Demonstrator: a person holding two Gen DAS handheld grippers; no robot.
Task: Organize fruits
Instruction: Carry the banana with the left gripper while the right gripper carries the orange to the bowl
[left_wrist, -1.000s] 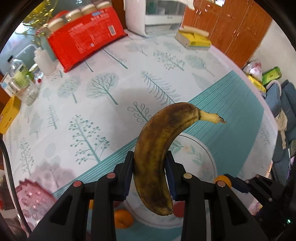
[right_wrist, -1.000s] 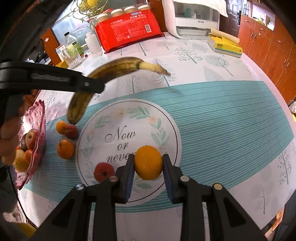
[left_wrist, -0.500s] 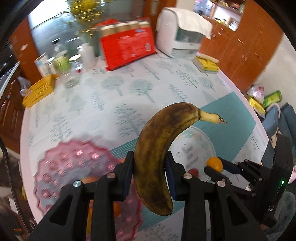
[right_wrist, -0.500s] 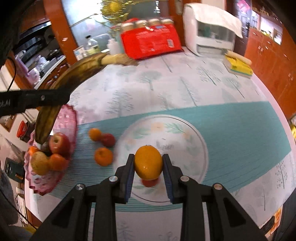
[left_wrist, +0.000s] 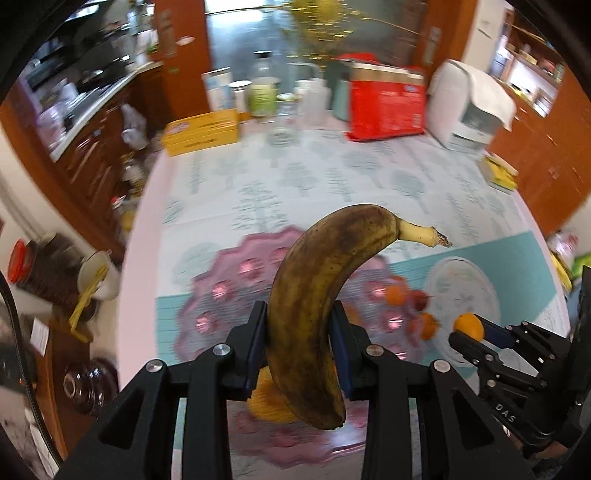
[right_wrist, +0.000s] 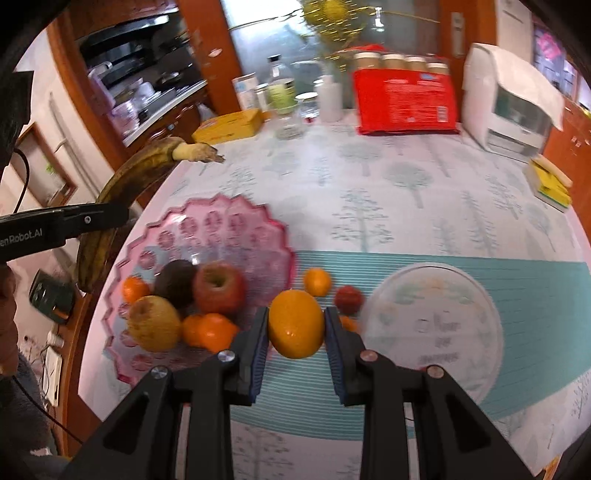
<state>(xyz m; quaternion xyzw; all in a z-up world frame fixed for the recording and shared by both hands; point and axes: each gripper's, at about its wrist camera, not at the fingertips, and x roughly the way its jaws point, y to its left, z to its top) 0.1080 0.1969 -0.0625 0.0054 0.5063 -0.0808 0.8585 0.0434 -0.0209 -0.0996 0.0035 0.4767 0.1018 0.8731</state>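
Note:
My left gripper (left_wrist: 298, 332) is shut on a brown, overripe banana (left_wrist: 317, 291) and holds it in the air over the pink scalloped fruit plate (left_wrist: 221, 291). My right gripper (right_wrist: 295, 328) is shut on an orange (right_wrist: 295, 323), held above the table just right of the pink plate (right_wrist: 207, 229). The plate holds a red apple (right_wrist: 218, 283), a yellow apple (right_wrist: 154, 323), a dark fruit (right_wrist: 174, 280) and small oranges (right_wrist: 208, 330). The banana (right_wrist: 122, 199) and left gripper show at the left of the right wrist view.
A small orange (right_wrist: 317, 281) and a small red fruit (right_wrist: 348, 299) lie on the teal cloth between the plate and a white round mat (right_wrist: 432, 321). At the table's back stand a red package (right_wrist: 404, 103), bottles, a yellow box (right_wrist: 229, 127) and a white appliance (right_wrist: 513, 110).
Both grippers have moved left from the round mat toward the pink plate, each still holding its fruit. The plate with its fruit has come fully into view.

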